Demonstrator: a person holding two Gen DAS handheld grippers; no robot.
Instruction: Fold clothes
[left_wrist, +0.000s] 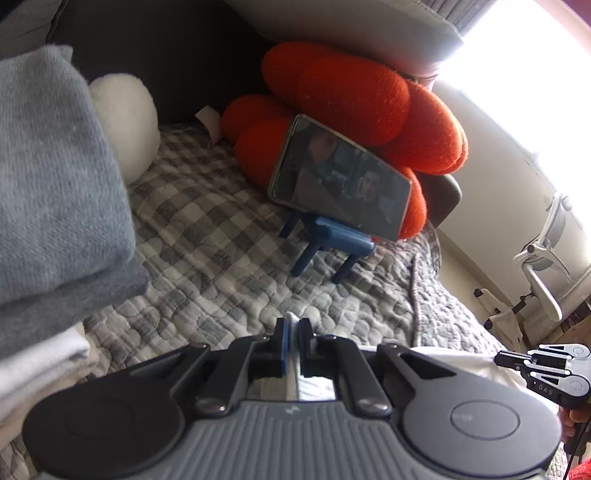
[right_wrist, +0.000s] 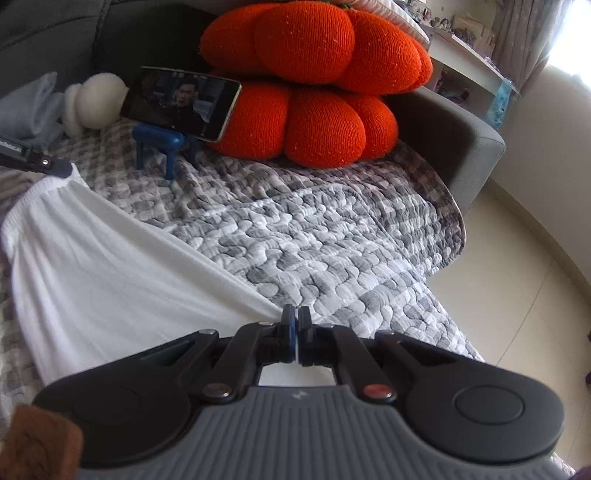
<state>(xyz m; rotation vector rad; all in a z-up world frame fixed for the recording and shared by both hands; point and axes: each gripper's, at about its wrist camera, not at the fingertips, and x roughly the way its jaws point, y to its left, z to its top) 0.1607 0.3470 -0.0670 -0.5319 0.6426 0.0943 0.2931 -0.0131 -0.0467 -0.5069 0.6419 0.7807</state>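
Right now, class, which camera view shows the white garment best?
The right wrist view: the white garment spreads across the quilt, pinched at both ends. The left wrist view shows only a sliver between the left tongs and a patch beside them.

From the right wrist, we are seeing open checked quilt (right_wrist: 332, 236) stretching toward 12 and 1 o'clock, with bare floor (right_wrist: 524, 295) lying free at 3 o'clock. An orange cushion (right_wrist: 317, 92) is blocking 12 o'clock at the sofa back, and a phone (right_wrist: 181, 103) on a blue stand (right_wrist: 159, 142) is standing at 11 o'clock. From the left wrist, a stack of folded clothes (left_wrist: 55, 192) is crowding 9 to 10 o'clock, and a white office chair (left_wrist: 546, 266) is sitting at 3 o'clock.
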